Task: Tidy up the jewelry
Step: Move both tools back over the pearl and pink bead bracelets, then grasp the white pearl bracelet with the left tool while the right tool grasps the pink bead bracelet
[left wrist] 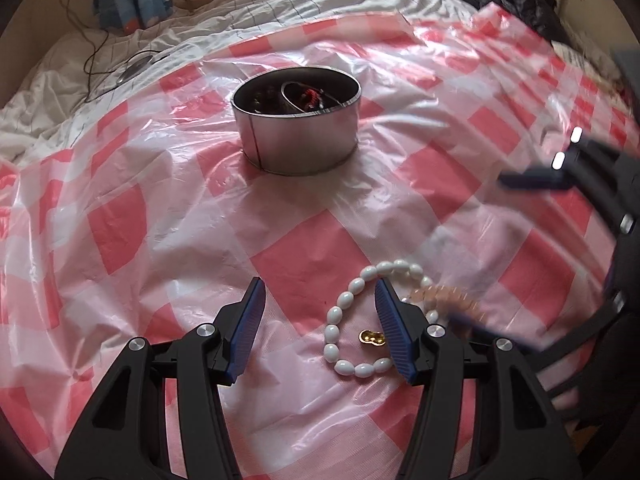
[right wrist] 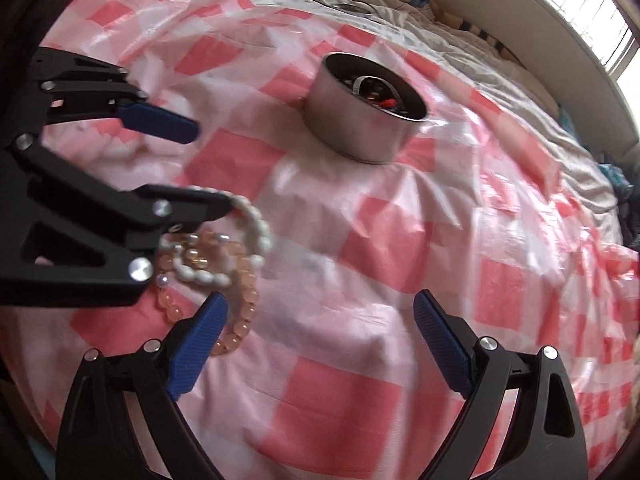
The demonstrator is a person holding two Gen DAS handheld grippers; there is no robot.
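Both tools are over the bed, which is covered by a red-and-white checked plastic sheet (left wrist: 312, 240). My left tool (left wrist: 320, 320) points steeply down with its jaws partly open; nothing is gripped. Its right blue pad (left wrist: 394, 336) sits inside the loop of a white oval-bead bracelet (left wrist: 340, 320) lying flat on the sheet, the left pad well outside the loop, over bare sheet. A small gold charm (left wrist: 372, 338) lies within that loop, near the right pad. A peach-coloured bead bracelet (right wrist: 240, 304) lies just right of the white one, the two overlapping; whether they are tangled I cannot tell. My right tool (right wrist: 320, 340) stands wide open and empty, its left pad (right wrist: 196, 344) just beside the peach beads, contact not resolvable. A round metal tin (left wrist: 298, 128) sits farther off on the sheet, well apart from both bracelets, with a metal bangle (left wrist: 304, 96) and dark and red items inside. Beyond the sheet: a rumpled white duvet (left wrist: 60, 92) and a black cable (left wrist: 92, 48).
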